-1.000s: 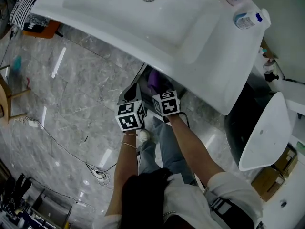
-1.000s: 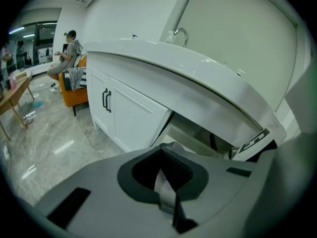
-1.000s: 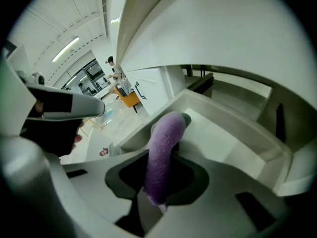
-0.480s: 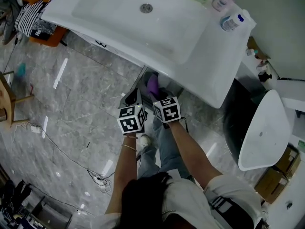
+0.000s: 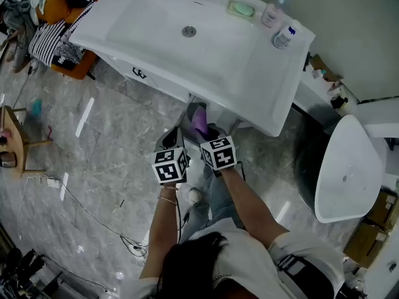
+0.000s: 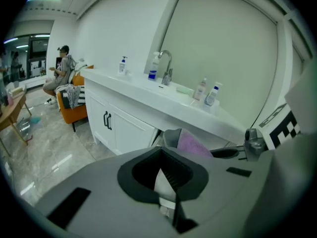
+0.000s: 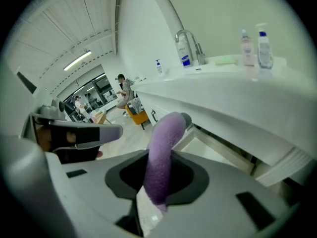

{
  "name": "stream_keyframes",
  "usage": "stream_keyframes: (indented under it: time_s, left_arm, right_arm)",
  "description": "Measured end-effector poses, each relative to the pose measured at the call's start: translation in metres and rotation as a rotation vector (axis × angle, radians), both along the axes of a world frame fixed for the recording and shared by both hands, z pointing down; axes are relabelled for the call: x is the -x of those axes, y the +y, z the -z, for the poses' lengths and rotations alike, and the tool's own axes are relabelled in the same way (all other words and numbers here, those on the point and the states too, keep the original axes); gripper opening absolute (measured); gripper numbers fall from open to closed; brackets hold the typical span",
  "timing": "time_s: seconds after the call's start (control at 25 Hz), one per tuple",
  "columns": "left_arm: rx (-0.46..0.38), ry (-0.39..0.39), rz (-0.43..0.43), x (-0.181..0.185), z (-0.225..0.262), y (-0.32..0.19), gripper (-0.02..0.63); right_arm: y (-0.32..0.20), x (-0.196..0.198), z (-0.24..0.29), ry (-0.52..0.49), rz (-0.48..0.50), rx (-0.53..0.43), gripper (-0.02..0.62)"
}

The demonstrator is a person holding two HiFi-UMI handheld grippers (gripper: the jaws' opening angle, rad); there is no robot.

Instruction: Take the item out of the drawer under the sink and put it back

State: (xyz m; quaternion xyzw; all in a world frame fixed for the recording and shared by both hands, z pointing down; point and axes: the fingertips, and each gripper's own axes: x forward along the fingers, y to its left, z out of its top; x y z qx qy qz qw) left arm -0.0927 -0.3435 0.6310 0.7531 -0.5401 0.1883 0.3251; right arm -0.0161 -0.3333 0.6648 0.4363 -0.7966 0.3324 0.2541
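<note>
The right gripper view shows the purple cloth (image 7: 162, 157) pinched between the right gripper's (image 5: 201, 126) fingers (image 7: 184, 118), with the open drawer (image 7: 213, 150) just beyond them. The head view gives only the cloth's tip. The left gripper's (image 6: 166, 175) fingers are pressed together, empty. The sink tabletop (image 5: 206, 48) overhangs ahead of the fingers, and bare marble floor (image 5: 106, 142) spreads to their left.

Your left gripper (image 5: 173, 137) sits just left of your right gripper (image 5: 206, 129), both before the sink (image 5: 224, 61). The cloth (image 5: 199, 119) stands between the right gripper's jaws, below the sink's front edge. Two bottles (image 5: 278, 25) stand at the sink's back right, and a chair (image 5: 78, 69) is to its left.
</note>
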Motion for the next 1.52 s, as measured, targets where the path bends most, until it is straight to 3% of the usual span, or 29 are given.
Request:
stream_keyframes:
  time_s: [0.64,1.04,1.52]
  left_arm:
    - [-0.202,0.063,-0.002,-0.007,0.110,0.041,0.003]
    - [-0.348,0.105,-0.035,-0.025,0.175,0.066,0.003]
    - [-0.467,0.077,-0.069,-0.026,0.212,0.082,0.003]
  right_arm:
    - [0.027,0.002,0.148,-0.055,-0.037,-0.327,0.100]
    - [0.052,-0.016,0.229,-0.014,-0.091,-0.577,0.100]
    - [0.072,-0.010,0.261,0.014,-0.097,-0.670,0.100]
